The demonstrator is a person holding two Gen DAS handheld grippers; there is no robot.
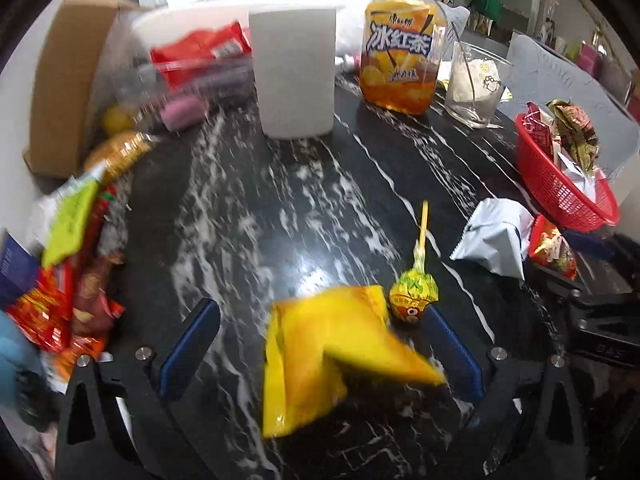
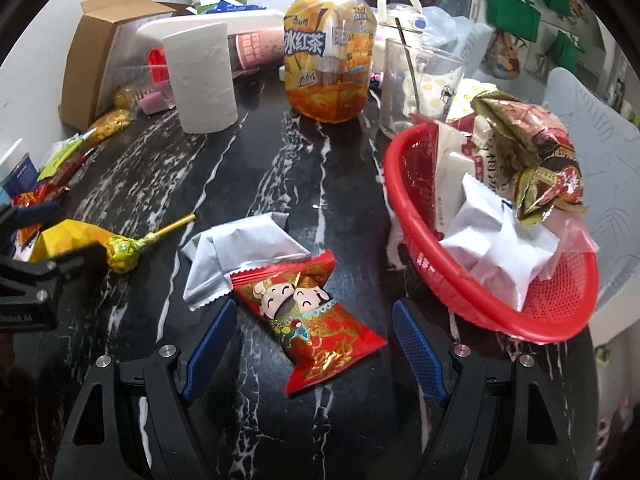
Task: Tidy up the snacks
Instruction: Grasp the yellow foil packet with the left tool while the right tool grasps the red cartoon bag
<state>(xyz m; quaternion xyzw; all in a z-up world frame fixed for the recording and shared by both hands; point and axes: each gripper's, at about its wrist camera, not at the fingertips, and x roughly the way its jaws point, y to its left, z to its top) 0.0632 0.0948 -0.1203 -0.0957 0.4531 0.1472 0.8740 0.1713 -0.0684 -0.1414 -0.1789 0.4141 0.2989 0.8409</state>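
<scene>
Right gripper (image 2: 310,346) spread open, nothing gripped; red snack packet (image 2: 310,322) lies flat between the fingers, near-left of red basket (image 2: 440,280). Left gripper (image 1: 320,350) open around yellow packet (image 1: 320,360). Fingers best lowered fully before closing across the packets.

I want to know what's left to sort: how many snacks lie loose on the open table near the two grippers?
4: a yellow packet between the left gripper's fingers, a lollipop beside it, a silver packet mid-table, a red packet between the right gripper's fingers. The far-left pile isn't counted.
</scene>
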